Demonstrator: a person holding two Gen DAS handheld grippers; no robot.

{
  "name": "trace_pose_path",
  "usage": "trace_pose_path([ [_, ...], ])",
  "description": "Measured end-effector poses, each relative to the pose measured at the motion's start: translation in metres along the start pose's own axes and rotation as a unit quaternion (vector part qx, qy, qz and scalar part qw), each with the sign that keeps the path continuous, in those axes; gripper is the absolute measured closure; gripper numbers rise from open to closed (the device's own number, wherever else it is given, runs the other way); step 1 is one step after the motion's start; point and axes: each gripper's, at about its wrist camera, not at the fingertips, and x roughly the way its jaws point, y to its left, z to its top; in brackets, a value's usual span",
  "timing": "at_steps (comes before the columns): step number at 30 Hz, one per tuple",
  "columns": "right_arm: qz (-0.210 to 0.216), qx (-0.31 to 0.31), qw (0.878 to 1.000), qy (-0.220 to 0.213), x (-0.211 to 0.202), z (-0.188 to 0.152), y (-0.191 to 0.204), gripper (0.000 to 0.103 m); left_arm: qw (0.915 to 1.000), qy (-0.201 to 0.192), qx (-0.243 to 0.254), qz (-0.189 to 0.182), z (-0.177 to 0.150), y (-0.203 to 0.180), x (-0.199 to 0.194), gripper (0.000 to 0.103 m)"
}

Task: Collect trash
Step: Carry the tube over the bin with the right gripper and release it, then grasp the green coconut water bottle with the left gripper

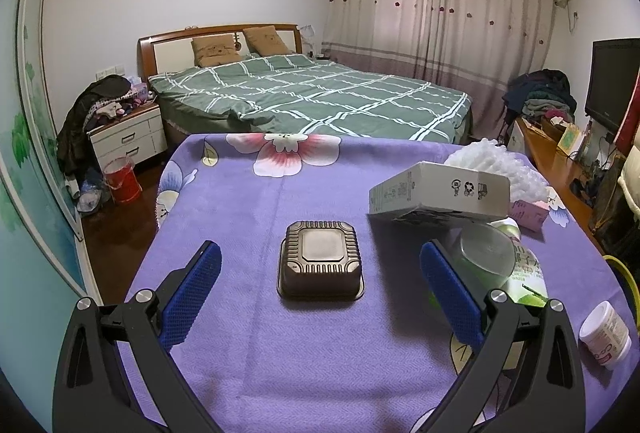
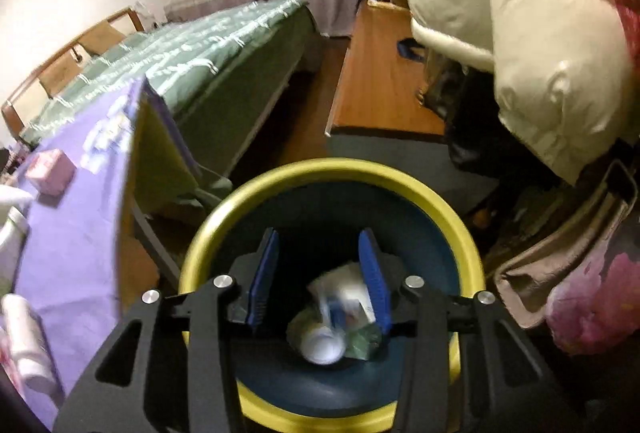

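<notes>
- The left gripper (image 1: 320,273) hangs low over the bench (image 1: 248,353) with its blue fingers spread wide and nothing between them; the black tray (image 1: 320,260) lies upside down on the purple cloth just beyond the fingertips, squarely in line with the gap.
- That tray looks like thin moulded plastic: light, a little springy and likely slick on its ribbed walls. I would pinch it across the two long sides near the flared rim, gently enough not to buckle it.
- Right of the tray lie a clear green-tinted bottle (image 1: 492,257), a small white jar (image 1: 605,333) near the bench edge, and behind them a tilted white carton (image 1: 440,193) propped on other items. The bottle would probably roll and is smooth; the carton is stiff but crushable, best held by its narrow edges.
- Beyond the carton sit a pink packet (image 1: 528,213) and a crumpled white bag (image 1: 496,161), soft and almost weightless.
- The right gripper (image 2: 322,269) is poised over the yellow-rimmed bin (image 2: 440,201), which stands on the floor beside the bench; its fingers are parted and grip nothing.
- Inside the bin's dark blue well lies blurred rubbish (image 2: 332,325): a white cup-like piece, some printed wrapping and a green scrap. It covers only the bottom, so there is plenty of room.
</notes>
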Motion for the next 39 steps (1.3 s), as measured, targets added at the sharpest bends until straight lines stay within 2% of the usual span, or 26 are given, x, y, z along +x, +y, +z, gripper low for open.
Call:
trace_pose_path([
  [6, 0.071, 0.018, 0.995, -0.072, -0.017, 0.019, 0.05, 0.056, 0.9998, -0.005, 0.014, -0.014, -0.002, -0.01, -0.005, 0.005],
  [9, 0.096, 0.027, 0.99, -0.102, -0.02, 0.027, 0.073, 0.055, 0.9991, -0.008, 0.026, -0.034, -0.003, -0.02, -0.009, 0.005],
  [11, 0.093, 0.022, 0.988, -0.124, -0.023, 0.029, 0.087, 0.055, 0.9982, -0.005, 0.034, -0.048, -0.004, -0.029, -0.014, 0.005],
  [14, 0.06, 0.0, 0.985, -0.163, -0.025, 0.028, 0.107, 0.053, 0.9953, -0.001, 0.046, -0.085, -0.007, -0.045, -0.025, 0.005],
  [18, 0.03, -0.026, 0.983, -0.179, -0.026, 0.022, 0.115, 0.049, 0.9871, 0.019, 0.078, -0.139, -0.016, -0.075, -0.034, 0.005],
  [21, 0.027, -0.04, 0.982, -0.181, -0.025, 0.019, 0.121, 0.049, 0.9798, 0.041, 0.113, -0.16, -0.027, -0.099, -0.031, 0.005],
  [24, 0.029, -0.051, 0.981, -0.184, -0.024, 0.018, 0.125, 0.048, 0.9761, 0.064, 0.15, -0.144, -0.035, -0.12, -0.021, 0.005],
  [28, 0.029, -0.058, 0.98, -0.187, -0.027, 0.017, 0.127, 0.044, 0.9744, 0.093, 0.153, -0.136, -0.04, -0.129, -0.005, 0.006],
  [29, 0.03, -0.059, 0.98, -0.188, -0.027, 0.017, 0.127, 0.044, 0.9742, 0.099, 0.151, -0.135, -0.041, -0.13, 0.0, 0.01],
  [31, 0.03, -0.06, 0.98, -0.189, -0.027, 0.017, 0.128, 0.043, 0.9732, 0.113, 0.149, -0.133, -0.043, -0.131, 0.008, 0.023],
  [39, 0.03, -0.062, 0.98, -0.188, -0.027, 0.018, 0.128, 0.043, 0.9729, 0.113, 0.158, -0.127, -0.043, -0.136, 0.017, 0.031],
])
